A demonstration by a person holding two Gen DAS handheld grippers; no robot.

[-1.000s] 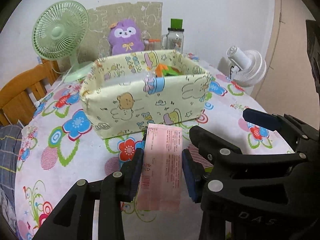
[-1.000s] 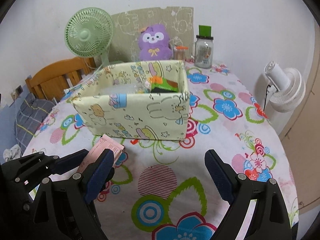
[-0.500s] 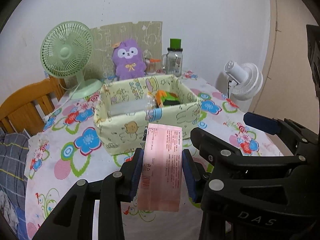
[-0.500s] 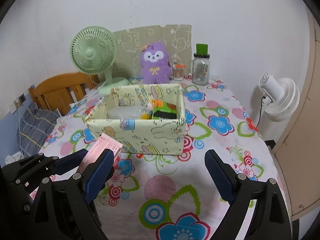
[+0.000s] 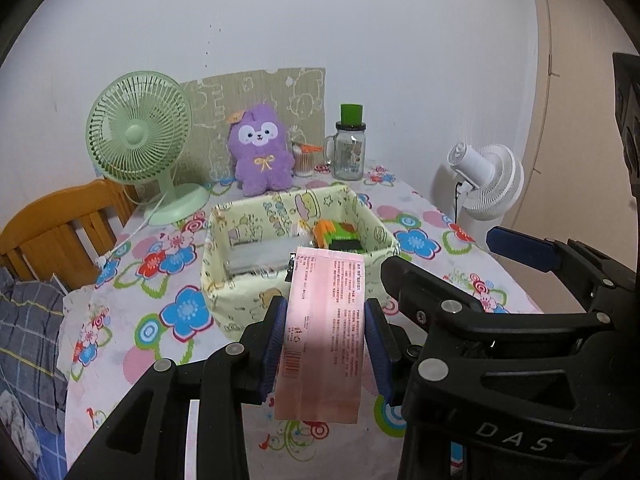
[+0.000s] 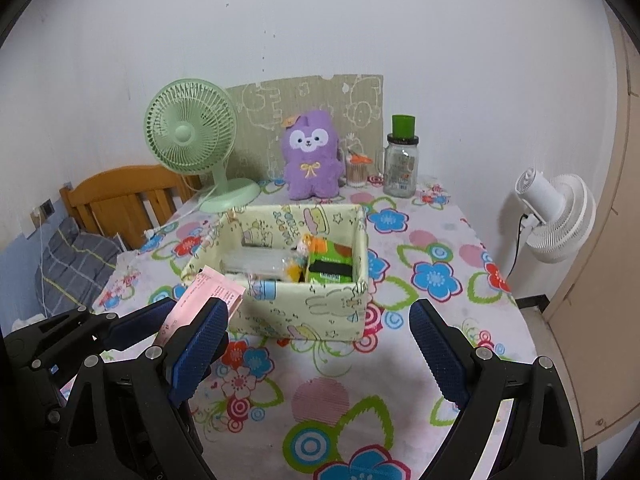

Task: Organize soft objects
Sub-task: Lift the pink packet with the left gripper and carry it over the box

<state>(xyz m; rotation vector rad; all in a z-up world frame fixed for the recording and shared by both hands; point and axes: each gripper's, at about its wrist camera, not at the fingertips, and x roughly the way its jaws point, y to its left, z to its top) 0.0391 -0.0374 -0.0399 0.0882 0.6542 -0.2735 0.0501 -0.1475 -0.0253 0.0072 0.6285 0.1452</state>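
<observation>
Pink packet (image 5: 324,328) lifted higher, clamped between left jaws.

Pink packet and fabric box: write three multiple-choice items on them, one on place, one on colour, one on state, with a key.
1. Where is the pink packet?
A. Between the left gripper's pads
B. Inside the box
C. Flat on the tablecloth

2. What colour is the plush toy behind the fabric box?
A. Green
B. Purple
C. Orange

3. How is the right gripper?
A. Shut on the packet
B. Shut on the jar
C. Open, holding nothing

Key: A, both pads press its sides; B, its fur is purple; C, the jaws stand apart over bare tablecloth.
</observation>
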